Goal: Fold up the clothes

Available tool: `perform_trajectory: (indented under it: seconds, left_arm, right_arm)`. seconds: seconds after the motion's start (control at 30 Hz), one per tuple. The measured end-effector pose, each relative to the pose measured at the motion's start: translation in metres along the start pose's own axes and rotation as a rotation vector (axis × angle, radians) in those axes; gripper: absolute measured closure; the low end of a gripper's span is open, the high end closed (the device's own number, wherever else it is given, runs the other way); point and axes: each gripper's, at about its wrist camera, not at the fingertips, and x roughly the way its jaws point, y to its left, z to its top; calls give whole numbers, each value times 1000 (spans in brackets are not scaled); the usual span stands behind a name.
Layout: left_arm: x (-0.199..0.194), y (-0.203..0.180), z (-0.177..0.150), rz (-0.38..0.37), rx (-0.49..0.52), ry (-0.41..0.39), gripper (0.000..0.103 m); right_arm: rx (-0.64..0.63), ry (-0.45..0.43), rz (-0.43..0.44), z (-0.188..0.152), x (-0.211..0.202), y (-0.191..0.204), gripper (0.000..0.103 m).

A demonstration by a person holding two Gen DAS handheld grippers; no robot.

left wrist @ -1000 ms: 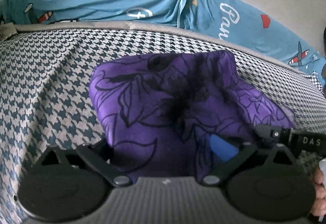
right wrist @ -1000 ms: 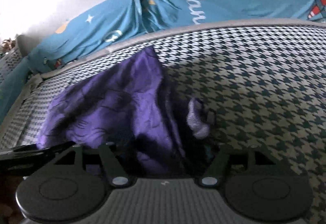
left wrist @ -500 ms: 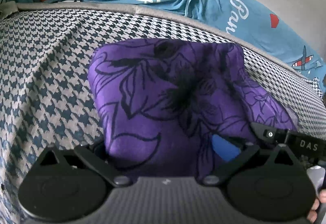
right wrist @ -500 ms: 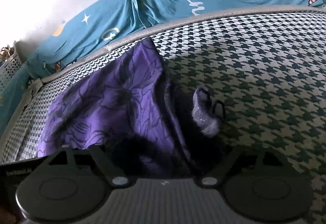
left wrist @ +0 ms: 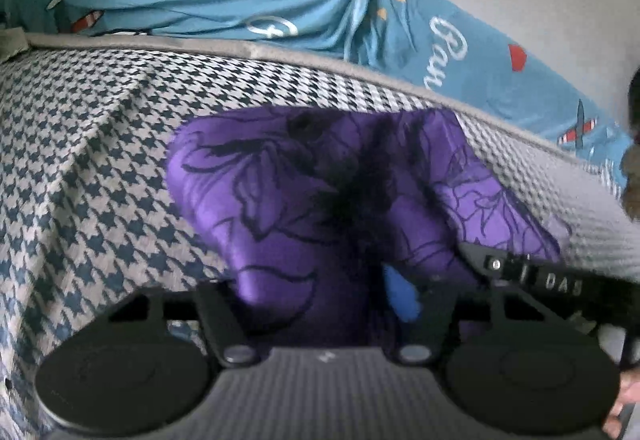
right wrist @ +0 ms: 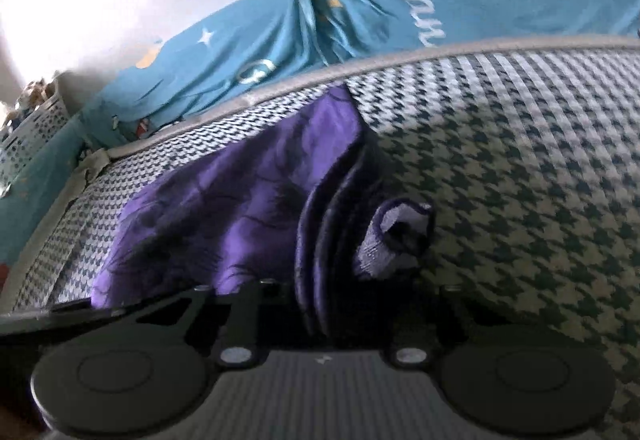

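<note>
A purple garment with black flower outlines (left wrist: 320, 199) lies bunched on the houndstooth bed cover (left wrist: 88, 167). My left gripper (left wrist: 312, 300) sits at the garment's near edge. Its jaws are closing with cloth between them, and the blue pad (left wrist: 400, 296) still shows bare. In the right wrist view the same purple garment (right wrist: 240, 207) hangs in folds. A pale lilac knit piece (right wrist: 384, 240) sticks out on its right side. My right gripper (right wrist: 344, 300) is closing on a thick fold at the near edge. Its fingertips are hidden in shadow. The right gripper's finger (left wrist: 540, 280) crosses the left view.
A blue cover printed with stars, planes and white lettering (left wrist: 240, 7) runs along the back behind the grey piped edge (left wrist: 280, 55). A white perforated basket (right wrist: 32, 127) stands at the far left. A person's hand (left wrist: 624, 400) shows at the lower right.
Both pairs of jaws have drawn inward around the garment's near edge, the right pair much more than the left. The garment has stayed where it lay.
</note>
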Motion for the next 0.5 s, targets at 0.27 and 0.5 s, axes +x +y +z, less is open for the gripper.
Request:
perform_trajectory:
  seconds: [0.27, 0.5]
  left_arm:
    - [-17, 5, 4, -15, -21, -49, 58]
    - [-23, 8, 9, 3, -40, -47, 58]
  right_arm:
    - [-23, -61, 7, 5, -13, 15, 80]
    - [-16, -69, 22, 7, -16, 22, 81]
